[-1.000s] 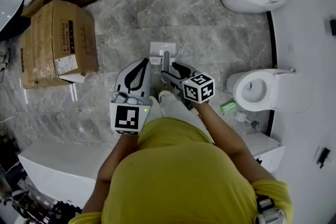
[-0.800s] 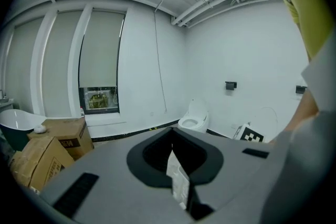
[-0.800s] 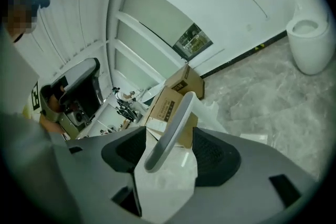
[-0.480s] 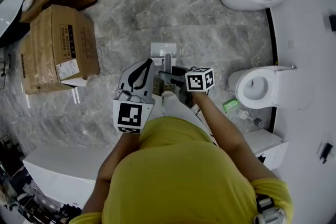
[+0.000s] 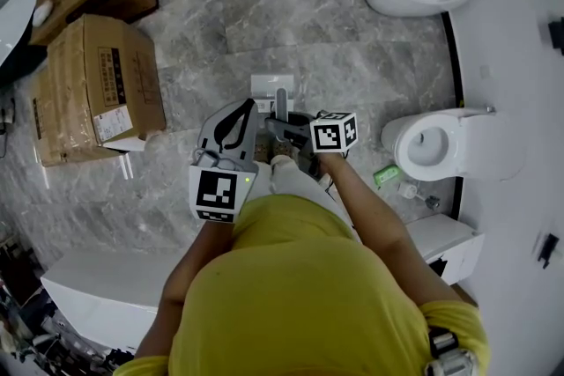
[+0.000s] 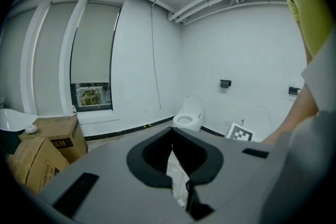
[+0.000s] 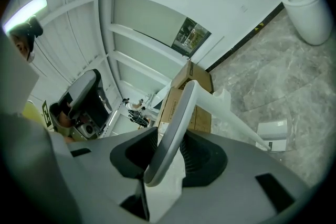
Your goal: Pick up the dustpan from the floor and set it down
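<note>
On the grey marbled stone floor (image 5: 308, 13), just ahead of the person's feet, the white plastic dustpan (image 5: 272, 85) is lying with its pan flat, and its long, slim grey-and-white handle (image 7: 176, 123) is rising toward the right gripper (image 5: 284, 126). The jaws of that gripper have just been closing. In the right gripper view they are being pressed onto the upper end of the handle, which is sitting between the ribbed black pads. The left gripper (image 6: 171, 131) is being held beside it, jaws together on nothing and apart from the dustpan. The dustpan is being judged light and stiff, of thin moulded plastic, with little risk of breakage. The smooth, narrow handle is being judged the proper place to take hold, though it may turn or slide within the pads, since the pan end would be hanging well below the grip and could swing. A firm, square hold near the top of the handle is being advised. The pan is best being lowered flat onto the floor at set-down.
</note>
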